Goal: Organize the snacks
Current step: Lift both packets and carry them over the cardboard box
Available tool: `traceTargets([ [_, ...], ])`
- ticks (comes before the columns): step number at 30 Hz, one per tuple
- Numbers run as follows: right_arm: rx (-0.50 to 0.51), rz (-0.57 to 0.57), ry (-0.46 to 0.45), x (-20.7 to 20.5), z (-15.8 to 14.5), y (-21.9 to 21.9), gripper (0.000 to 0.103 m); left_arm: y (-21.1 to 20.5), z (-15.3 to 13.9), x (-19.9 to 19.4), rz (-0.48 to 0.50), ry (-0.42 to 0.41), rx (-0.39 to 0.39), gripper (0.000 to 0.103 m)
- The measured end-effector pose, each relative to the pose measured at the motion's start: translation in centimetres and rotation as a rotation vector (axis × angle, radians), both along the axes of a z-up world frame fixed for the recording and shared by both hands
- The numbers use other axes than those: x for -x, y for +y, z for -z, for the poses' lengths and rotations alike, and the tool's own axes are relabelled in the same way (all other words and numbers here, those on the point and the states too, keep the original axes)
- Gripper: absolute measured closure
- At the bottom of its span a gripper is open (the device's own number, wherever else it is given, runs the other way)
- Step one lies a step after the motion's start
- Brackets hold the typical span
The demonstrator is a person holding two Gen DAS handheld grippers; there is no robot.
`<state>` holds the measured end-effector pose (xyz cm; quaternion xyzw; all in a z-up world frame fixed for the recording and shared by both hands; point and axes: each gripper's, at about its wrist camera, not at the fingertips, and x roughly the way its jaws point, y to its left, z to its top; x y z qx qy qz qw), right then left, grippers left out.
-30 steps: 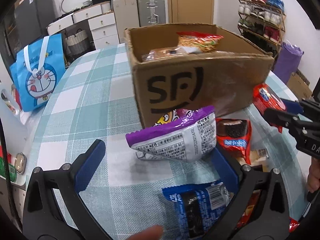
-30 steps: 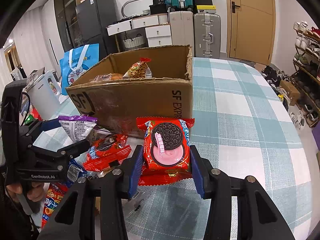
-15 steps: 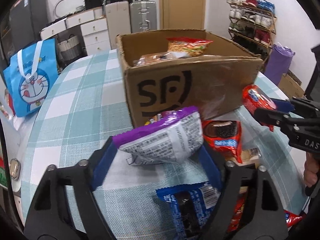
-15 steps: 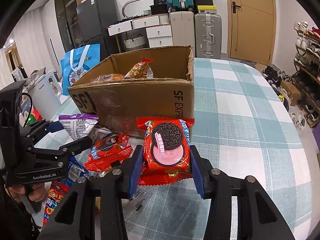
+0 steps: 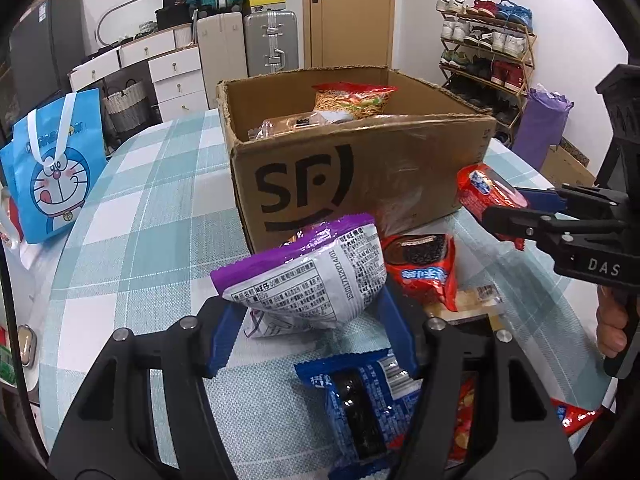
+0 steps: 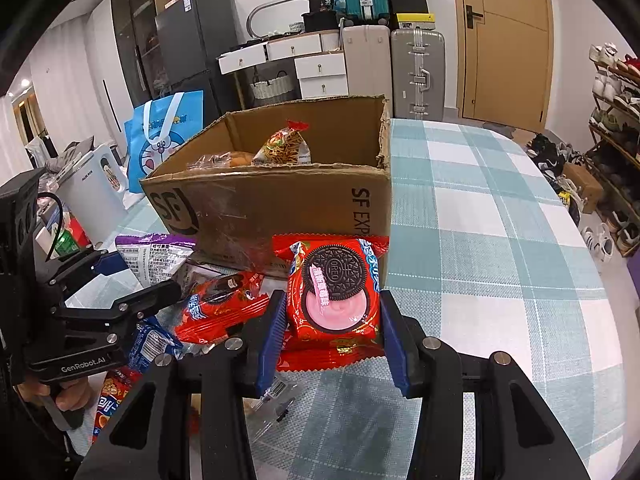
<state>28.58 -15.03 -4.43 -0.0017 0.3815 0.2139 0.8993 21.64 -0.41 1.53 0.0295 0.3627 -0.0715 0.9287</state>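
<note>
On a table with a teal-and-white checked cloth (image 5: pixel 152 216) stands an open cardboard box (image 5: pixel 360 168) with a noodle packet (image 5: pixel 352 100) inside it. The left tongs (image 5: pixel 308 312) have their blue pads on either side of a purple-topped snack bag (image 5: pixel 308 280), and the jaws are closing; both pads already meet the bag's sides, which bulge up between them. The left wrist view shows the bag's printed back and, below it, a blue cookie packet (image 5: pixel 356 396) lying on the cloth. That packet shows only as a sliver in the right wrist view. The right tongs (image 6: pixel 332 336) are clamped on a red cookie packet (image 6: pixel 334 288), held upright just in front of the box's corner. Its face, with a dark cookie over pink cream, is readable only in the right wrist view. From the left wrist view the same packet (image 5: pixel 488 192) shows as a red edge between the black arms. Between the two tools another red cookie packet (image 6: pixel 220 308) lies on the table near the box. A blue cartoon bag (image 5: pixel 48 176) stands off the table's far left side.
</note>
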Motion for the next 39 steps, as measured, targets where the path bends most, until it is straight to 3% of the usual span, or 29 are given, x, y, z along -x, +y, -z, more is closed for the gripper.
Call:
traceTargets([
  [39, -0.122, -0.056, -0.177, 3.6, -5.2, -0.4, 0.057, 1.0, -7.7, 5.6, -0.008, -0.187, 0.103, 0.042],
])
